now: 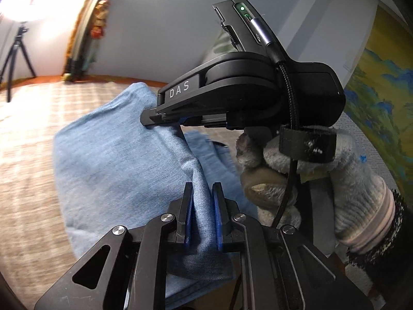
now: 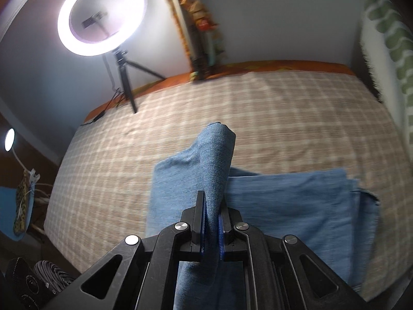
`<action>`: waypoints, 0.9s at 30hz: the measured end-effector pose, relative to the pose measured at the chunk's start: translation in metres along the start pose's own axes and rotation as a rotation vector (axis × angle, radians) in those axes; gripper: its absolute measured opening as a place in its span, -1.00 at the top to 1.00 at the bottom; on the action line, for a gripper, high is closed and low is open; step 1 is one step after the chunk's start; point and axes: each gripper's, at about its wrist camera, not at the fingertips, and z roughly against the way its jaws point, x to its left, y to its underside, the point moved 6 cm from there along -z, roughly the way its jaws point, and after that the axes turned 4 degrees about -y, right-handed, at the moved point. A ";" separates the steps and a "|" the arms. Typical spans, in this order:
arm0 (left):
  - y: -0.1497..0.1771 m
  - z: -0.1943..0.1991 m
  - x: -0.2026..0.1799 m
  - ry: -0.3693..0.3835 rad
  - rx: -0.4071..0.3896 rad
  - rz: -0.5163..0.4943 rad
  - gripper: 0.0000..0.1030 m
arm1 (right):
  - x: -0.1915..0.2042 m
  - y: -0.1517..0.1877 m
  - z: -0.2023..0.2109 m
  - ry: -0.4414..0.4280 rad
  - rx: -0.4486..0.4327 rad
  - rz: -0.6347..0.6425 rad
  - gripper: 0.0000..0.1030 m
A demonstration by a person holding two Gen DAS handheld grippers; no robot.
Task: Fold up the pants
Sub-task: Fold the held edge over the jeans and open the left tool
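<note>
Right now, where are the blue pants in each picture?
Left wrist view: the blue pants fill the lower middle, pinched in the left tool.
Right wrist view: the pants lie low and center-right, a fold pinched in the right tool.
Shared landmark: the checked bedcover.

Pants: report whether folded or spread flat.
Partly folded: the pants lie doubled on the bed, one edge lifted, pinched by both grippers.

The left hand-held gripper (image 1: 202,214) has its jaws drawn in on a ridge of blue pants (image 1: 116,160) — cloth pinched between the blue pads. The right hand-held gripper (image 2: 212,226) grips another fold the same way, carried by a gloved hand (image 1: 322,175).
</note>
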 end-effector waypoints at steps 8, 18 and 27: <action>-0.017 -0.039 -0.018 0.035 0.063 -0.058 0.36 | -0.057 0.001 0.021 0.066 -0.013 -0.041 0.91; -0.027 -0.008 0.052 -0.105 0.021 -0.137 0.01 | -0.104 0.009 0.013 0.116 -0.011 -0.061 0.92; 0.002 -0.030 0.087 -0.237 0.137 -0.233 0.01 | -0.124 0.010 0.014 0.154 0.003 -0.027 0.93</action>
